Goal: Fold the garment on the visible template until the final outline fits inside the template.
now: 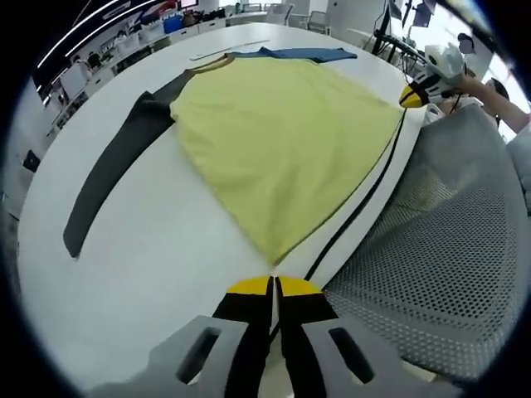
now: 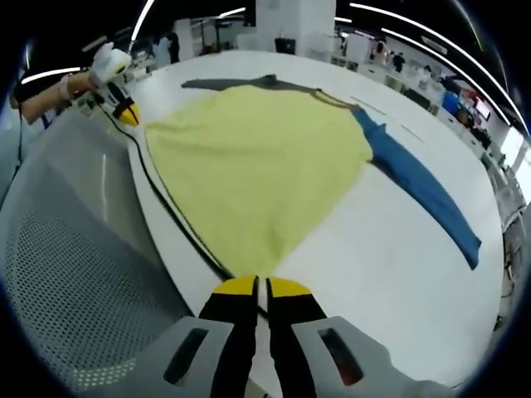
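While both jaws of the left tool (image 1: 274, 286) stand pressed together at a bottom corner of the yellow shirt (image 1: 286, 137), I cannot tell whether any cloth is pinched between the yellow tips, since the hem corner ends right at them. The right tool (image 2: 260, 286) looks the same in its own view: jaws closed with only a thin slit between them, tips at the shirt's other bottom corner, hold on the fabric unclear. Each tool also shows in the other's view, far off at the bench edge, held by a person's hand (image 2: 75, 83).

From the tips outward, the shirt lies spread flat on the white bench (image 1: 141, 249), its yellow body widening toward the shoulders. One long sleeve is dark grey (image 1: 116, 166) and stretches out across the bench; the other is blue (image 2: 423, 191) and lies straight out on the opposite side. A black line (image 1: 365, 203) runs along the bench edge just beside the shirt's hem. Next to that edge sits a grey mesh chair (image 1: 448, 249). Beyond the bench, an office with desks and ceiling lights.
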The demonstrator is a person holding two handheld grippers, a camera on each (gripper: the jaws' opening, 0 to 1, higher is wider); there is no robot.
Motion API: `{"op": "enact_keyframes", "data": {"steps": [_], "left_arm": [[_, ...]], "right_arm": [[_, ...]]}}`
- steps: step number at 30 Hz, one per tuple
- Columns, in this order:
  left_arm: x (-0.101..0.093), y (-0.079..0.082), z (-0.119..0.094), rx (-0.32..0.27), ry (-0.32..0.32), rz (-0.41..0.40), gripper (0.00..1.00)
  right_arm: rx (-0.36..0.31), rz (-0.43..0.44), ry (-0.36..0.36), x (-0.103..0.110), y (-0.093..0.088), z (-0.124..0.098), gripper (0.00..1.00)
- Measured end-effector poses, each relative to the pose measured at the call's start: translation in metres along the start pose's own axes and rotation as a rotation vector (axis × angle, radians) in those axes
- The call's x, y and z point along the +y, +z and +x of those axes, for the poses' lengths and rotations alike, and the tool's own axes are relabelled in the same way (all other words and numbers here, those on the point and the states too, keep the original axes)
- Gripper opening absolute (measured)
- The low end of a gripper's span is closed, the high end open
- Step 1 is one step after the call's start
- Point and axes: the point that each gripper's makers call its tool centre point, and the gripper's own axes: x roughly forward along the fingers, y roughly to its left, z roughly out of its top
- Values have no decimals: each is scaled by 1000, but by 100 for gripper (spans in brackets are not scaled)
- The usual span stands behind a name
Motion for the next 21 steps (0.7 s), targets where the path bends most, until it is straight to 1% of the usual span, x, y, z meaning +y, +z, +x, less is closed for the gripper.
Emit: {"op": "enact_keyframes", "data": {"steps": [5,7,8,10,11,12,14,17,18,20,21], "left_arm": [[-3,10,-6,-37,23,4,0],[-5,15,-8,-56,26,8,0],[-5,16,-8,-60,27,10,2],[-5,23,-13,-82,47,31,9],[-5,26,-15,-91,52,52,11],[-6,27,-17,-92,53,54,13],[-7,31,-22,-104,51,56,16],[-13,37,-31,-124,32,70,19],[-13,39,-33,-134,37,79,22],[-10,46,-38,-168,66,99,30],[-10,46,-40,-168,68,95,34]], "right_arm": [[-15,-18,8,7,9,-5,6],[-22,-23,7,5,10,-3,7],[-25,-22,8,5,11,-4,8],[-38,-17,15,6,15,-6,10],[-54,-16,19,8,20,-9,11],[-63,-17,18,9,23,-12,12],[-78,-30,10,10,30,-17,17],[-103,-39,-2,13,40,-25,21],[-109,-42,-4,12,40,-24,22],[-119,-55,-16,12,44,-27,27],[-124,-63,-20,13,46,-29,29]]}}
